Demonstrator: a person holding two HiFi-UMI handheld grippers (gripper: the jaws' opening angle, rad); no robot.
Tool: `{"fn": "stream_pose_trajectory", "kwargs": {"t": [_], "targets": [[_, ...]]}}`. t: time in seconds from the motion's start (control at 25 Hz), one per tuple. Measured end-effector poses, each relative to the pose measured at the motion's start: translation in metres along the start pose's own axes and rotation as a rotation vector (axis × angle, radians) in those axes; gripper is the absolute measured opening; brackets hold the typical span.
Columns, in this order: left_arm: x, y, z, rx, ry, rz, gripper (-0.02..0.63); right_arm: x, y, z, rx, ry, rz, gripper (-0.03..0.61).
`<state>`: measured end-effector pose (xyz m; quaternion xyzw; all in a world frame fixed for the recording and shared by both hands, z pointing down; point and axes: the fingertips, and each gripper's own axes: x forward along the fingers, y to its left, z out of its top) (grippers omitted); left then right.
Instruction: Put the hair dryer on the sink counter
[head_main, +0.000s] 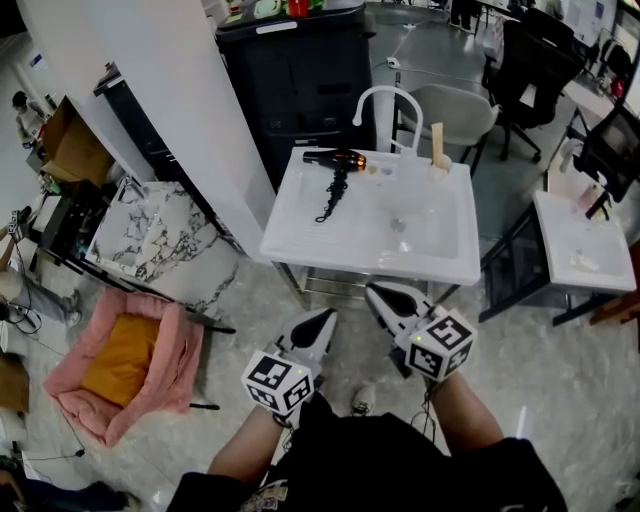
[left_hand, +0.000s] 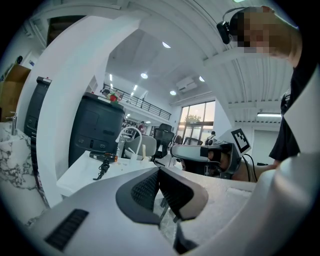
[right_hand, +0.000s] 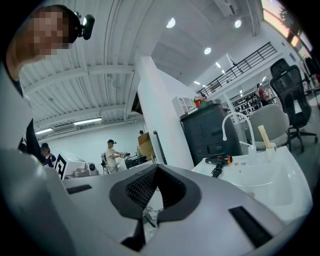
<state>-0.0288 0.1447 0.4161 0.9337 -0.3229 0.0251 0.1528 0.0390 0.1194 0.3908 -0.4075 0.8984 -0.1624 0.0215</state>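
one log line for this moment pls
hair dryer: on sink counter, far left corner, cord trailing from it | left gripper: shut, empty | right gripper: shut, empty | both short of sink

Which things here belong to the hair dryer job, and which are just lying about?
Job: hair dryer, already lying on the sink counter.
Lying about: faucet, pink cushioned seat, marble slab, black cabinet, office chair.
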Motion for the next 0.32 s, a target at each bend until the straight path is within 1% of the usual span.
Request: {"fn": "stream_pose_trajectory", "kwargs": {"t": [0.32], "targets": [[0.0002,-0.0039,0.0011,0.003,-0.002,0.002,0.003,-0.0023,0.0007,0.0008,0.001,-0.003,0.003,-0.003]]}}
